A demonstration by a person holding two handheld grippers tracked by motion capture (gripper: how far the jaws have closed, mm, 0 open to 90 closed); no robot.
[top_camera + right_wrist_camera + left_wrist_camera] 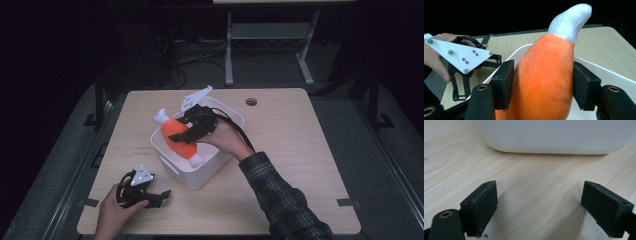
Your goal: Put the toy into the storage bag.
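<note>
Pale wooden table (300, 150) in a dark room, white bin (220, 165) near its middle.
Over the bin, the right gripper (542, 85) clamps the orange plush drumstick (544, 75) between both jaws; the left gripper (539, 205) rests near the table's front left corner, jaws wide, nothing between.

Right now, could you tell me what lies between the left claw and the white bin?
Only bare wooden table. In the left gripper view the open left claw faces the white bin across an uncluttered stretch; the high view shows the same gap.
</note>
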